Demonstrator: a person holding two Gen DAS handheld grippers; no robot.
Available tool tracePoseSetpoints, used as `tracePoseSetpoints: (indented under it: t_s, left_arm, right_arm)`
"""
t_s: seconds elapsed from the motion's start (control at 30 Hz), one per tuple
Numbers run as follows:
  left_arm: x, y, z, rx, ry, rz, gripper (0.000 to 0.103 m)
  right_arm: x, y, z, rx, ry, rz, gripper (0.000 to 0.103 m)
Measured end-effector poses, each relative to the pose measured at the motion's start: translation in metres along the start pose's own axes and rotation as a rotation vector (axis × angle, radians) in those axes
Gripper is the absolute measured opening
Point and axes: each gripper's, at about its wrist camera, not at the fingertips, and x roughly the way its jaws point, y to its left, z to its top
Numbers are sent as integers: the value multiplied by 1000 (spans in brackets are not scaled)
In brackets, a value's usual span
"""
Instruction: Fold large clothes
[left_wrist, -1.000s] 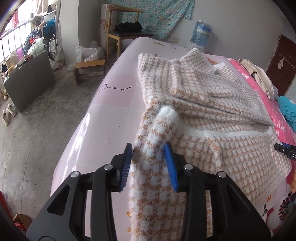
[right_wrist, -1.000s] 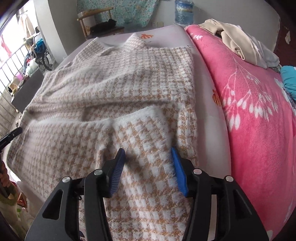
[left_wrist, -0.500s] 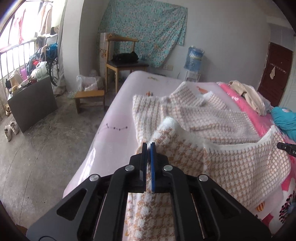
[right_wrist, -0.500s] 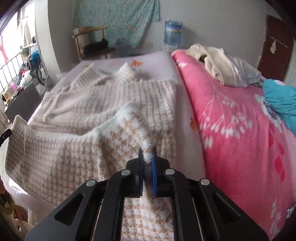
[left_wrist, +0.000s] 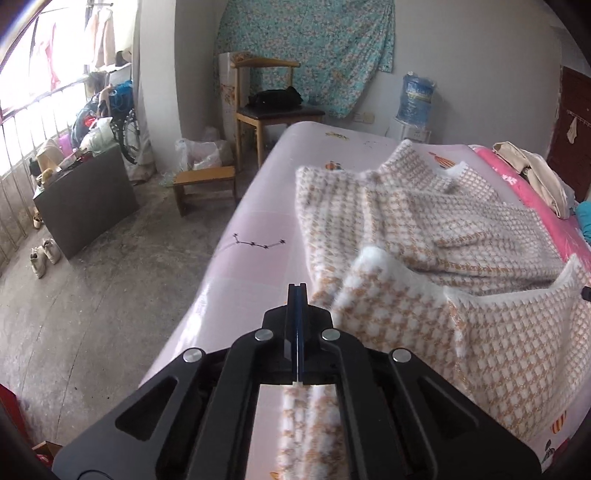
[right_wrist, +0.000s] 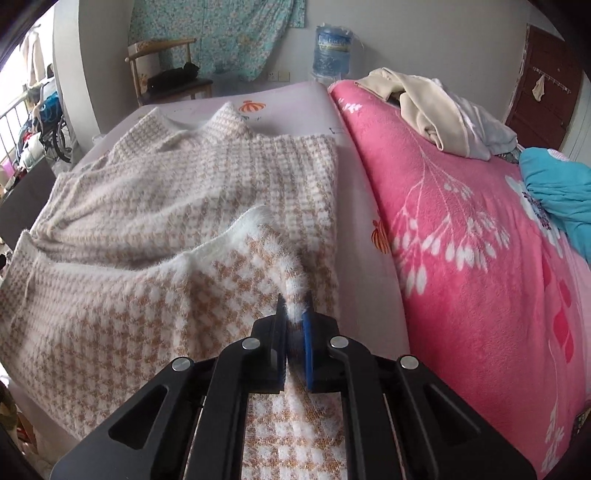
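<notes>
Sweater (left_wrist: 424, 236) hem under left gripper (left_wrist: 297, 291) hidden behind its body, pads pressed flat together, grip unclear; right gripper (right_wrist: 294, 314) clamped on white fluffy edge just ahead

A wooden chair (left_wrist: 271, 110) with a black bag (left_wrist: 275, 98) on its seat stood against the wall under a hanging floral cloth (left_wrist: 306, 48). A blue water bottle (left_wrist: 418, 99) sat by the bed's far end. A pink floral blanket (right_wrist: 461, 229) carried a heap of pale clothes (right_wrist: 439, 110). A low wooden stool (left_wrist: 205, 184) and a pair of shoes (left_wrist: 44, 254) rested on the concrete floor (left_wrist: 92, 314).
</notes>
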Motion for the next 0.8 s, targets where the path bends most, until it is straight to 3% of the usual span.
tracePoseSetpoints:
  t_s: [0.2,0.3,0.37,0.4,0.43,0.5,0.57,0.63,0.67,0.73,0.77,0.8]
  left_arm:
    - [13,20,-6,-78,71,-28,0]
    - [-8,18,-6,-54,35,-36,0]
    - [-27,13,-5,-27,0,-72,13]
    - [-36,9,-5,-14,-13,-99,18]
    - [-44,4,-5,-3,-21,-150,25]
    - [-53,-13,-8,25,-6,-280,28]
    - [-52,-36,-15,68,24,-384,33]
    - [-37,-62,-23,125,82,-428,36]
    - [-27,-74,-28,152,105,-415,36]
    - [-2,-86,-37,189,147,-314,36]
    - [9,-87,-41,202,154,-254,38]
    - [13,-85,-42,196,126,-252,38]
  right_arm:
    - [39,-8,-7,46,100,72,9]
    - [26,-15,-7,90,81,125,21]
    - [6,-20,-6,113,39,138,39]
    - [-6,-21,-6,110,6,135,47]
    - [-16,-19,-5,94,-26,146,47]
    - [-32,-8,-5,45,-59,198,47]
    - [-36,11,-6,-16,-62,279,47]
    - [-29,36,-6,-77,-35,332,47]
    - [-23,49,-6,-109,-13,352,47]
    - [-4,70,-5,-149,24,400,47]
    - [10,77,-5,-160,59,407,47]
    - [23,82,-5,-170,84,393,51]
